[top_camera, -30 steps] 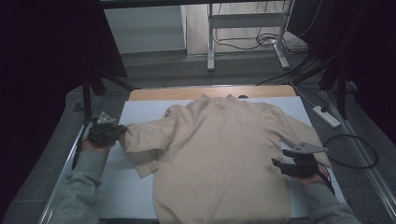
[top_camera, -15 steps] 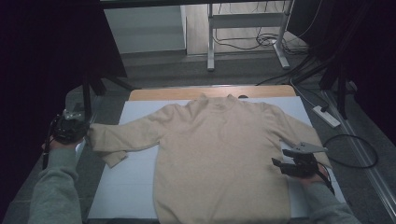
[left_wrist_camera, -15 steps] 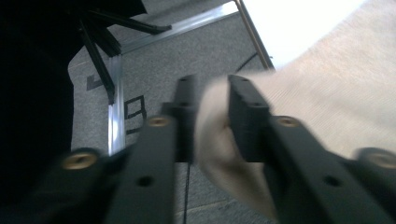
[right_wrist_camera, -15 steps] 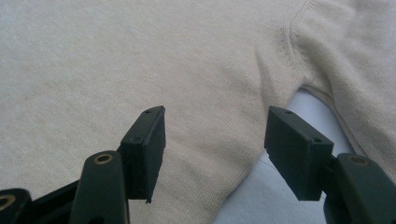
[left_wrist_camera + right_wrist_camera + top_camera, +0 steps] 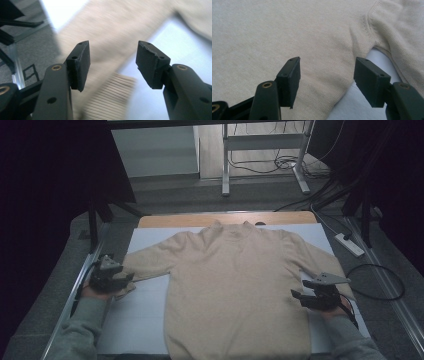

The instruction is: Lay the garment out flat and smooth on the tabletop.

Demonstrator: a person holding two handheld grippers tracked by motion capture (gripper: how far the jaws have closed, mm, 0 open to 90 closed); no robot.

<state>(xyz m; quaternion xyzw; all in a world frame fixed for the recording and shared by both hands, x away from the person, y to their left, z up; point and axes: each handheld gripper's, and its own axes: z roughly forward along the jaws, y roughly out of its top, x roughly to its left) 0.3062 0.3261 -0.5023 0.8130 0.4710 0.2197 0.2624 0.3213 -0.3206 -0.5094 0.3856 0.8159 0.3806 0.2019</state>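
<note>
Currently spreading: left gripper (image 5: 111, 279), jaws just opening, has released the sleeve cuff (image 5: 125, 289) at the white board's (image 5: 135, 320) left edge; right gripper (image 5: 316, 296) open over sweater (image 5: 235, 290). Next: smoothing, probably.

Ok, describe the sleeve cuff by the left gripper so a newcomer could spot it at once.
On the white table sheet lies a beige sweater, spread flat. Follow its sleeve to the left gripper; the cuff lies below its open jaws, ribbed where the sleeve is smooth.
</note>
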